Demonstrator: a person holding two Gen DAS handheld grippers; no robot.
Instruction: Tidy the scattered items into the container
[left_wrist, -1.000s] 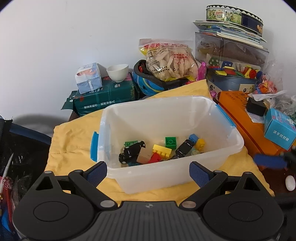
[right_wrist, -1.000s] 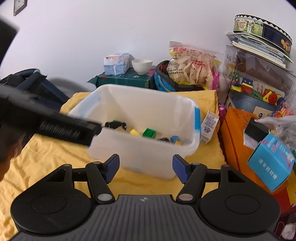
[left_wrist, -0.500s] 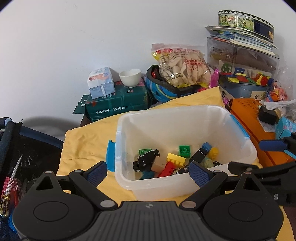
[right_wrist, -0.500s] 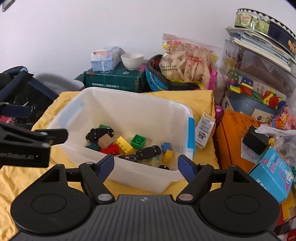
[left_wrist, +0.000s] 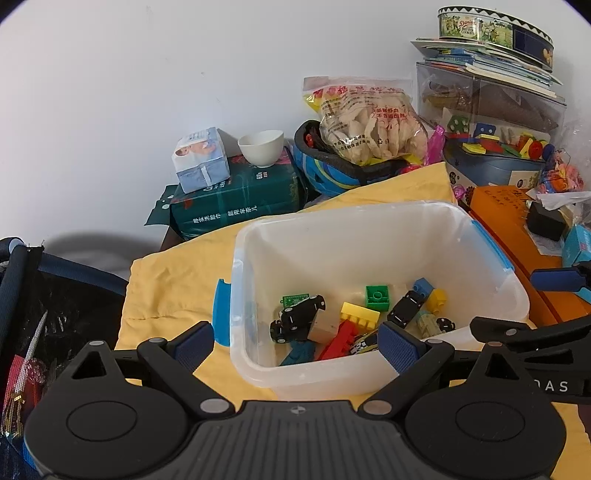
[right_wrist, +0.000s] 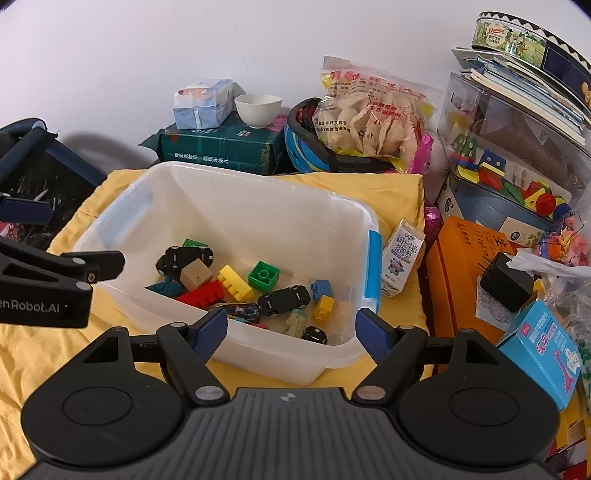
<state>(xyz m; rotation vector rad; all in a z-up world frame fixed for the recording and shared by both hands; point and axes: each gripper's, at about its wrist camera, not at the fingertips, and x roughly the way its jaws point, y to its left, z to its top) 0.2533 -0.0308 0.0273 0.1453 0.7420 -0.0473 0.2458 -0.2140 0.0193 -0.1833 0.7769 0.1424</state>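
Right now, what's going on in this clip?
A person holds a hand-held gripper in each hand over a clear plastic bin on a yellow cloth. The left hand-held gripper and right hand-held gripper are both open and empty. Toy blocks, like the green block, and small black cars already lie inside the bin. A small milk carton stands on the cloth just outside the bin's blue latch.
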